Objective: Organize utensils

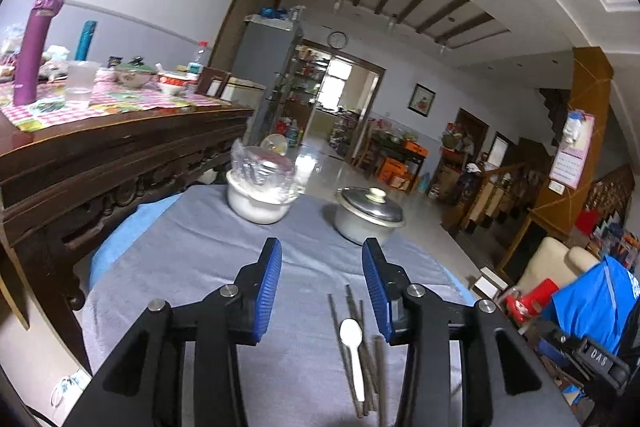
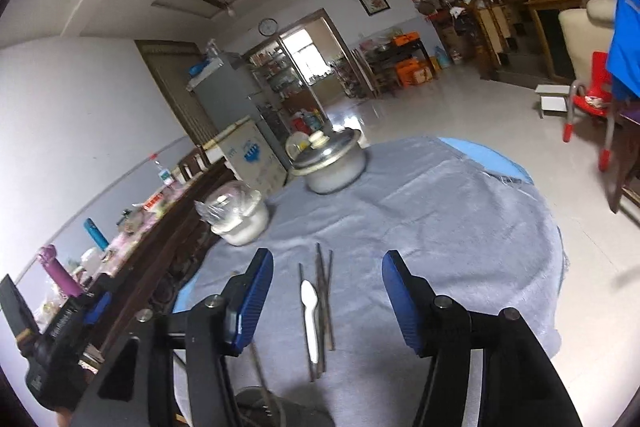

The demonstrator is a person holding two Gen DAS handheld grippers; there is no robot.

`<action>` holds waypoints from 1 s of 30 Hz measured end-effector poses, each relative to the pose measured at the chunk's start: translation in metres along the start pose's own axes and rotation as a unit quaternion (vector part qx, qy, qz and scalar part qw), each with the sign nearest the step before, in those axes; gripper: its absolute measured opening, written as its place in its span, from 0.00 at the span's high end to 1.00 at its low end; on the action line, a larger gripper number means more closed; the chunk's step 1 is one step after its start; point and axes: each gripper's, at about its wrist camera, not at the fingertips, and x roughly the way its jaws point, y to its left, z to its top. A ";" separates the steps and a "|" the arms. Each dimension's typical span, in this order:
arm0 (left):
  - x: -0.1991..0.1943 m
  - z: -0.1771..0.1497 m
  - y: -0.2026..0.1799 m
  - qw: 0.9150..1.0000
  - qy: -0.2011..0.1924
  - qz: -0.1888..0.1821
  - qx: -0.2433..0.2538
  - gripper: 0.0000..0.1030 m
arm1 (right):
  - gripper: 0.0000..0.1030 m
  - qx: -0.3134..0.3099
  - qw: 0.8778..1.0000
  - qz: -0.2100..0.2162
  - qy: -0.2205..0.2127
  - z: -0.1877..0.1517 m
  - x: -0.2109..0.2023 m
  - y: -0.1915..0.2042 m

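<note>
Blue ribbed pads on black arms fill the bottom of both views. Left tongs stand partly open with nothing between the pads; the grey cloth shows in the gap. Right tongs stand wider open and also hold nothing.

Under them, on the round worktop covered by a grey cloth, lies the small bundle of utensils: one white plastic spoon with its bowl pointing away from the camera, on top of several thin dark brown chopsticks. In the left wrist view the spoon and chopsticks lie just beside the inner side of the right-hand pad, low in the picture. In the right wrist view they lie between the two pads, nearer to the left one, and no pad touches them.

Further back on the cloth stand a white ceramic bowl covered with clear crumpled plastic film and, well apart from it, a grey metal pot with a lid and pale knob. A light blue edge of the worktop shows under the cloth. To the left is a dark carved wooden sideboard carrying a tall purple bottle.
</note>
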 end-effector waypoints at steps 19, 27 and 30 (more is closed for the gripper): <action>0.109 -0.042 0.061 0.981 0.182 0.049 -0.039 0.51 | 0.58 0.039 0.993 -0.008 0.109 -0.019 0.087 -0.046; 0.168 -0.057 0.050 0.967 0.254 0.038 0.006 0.51 | 0.57 0.039 0.985 0.004 0.169 -0.019 0.146 -0.053; 0.199 -0.057 0.044 0.959 0.283 0.023 0.017 0.51 | 0.58 0.045 0.983 0.006 0.178 -0.022 0.159 -0.054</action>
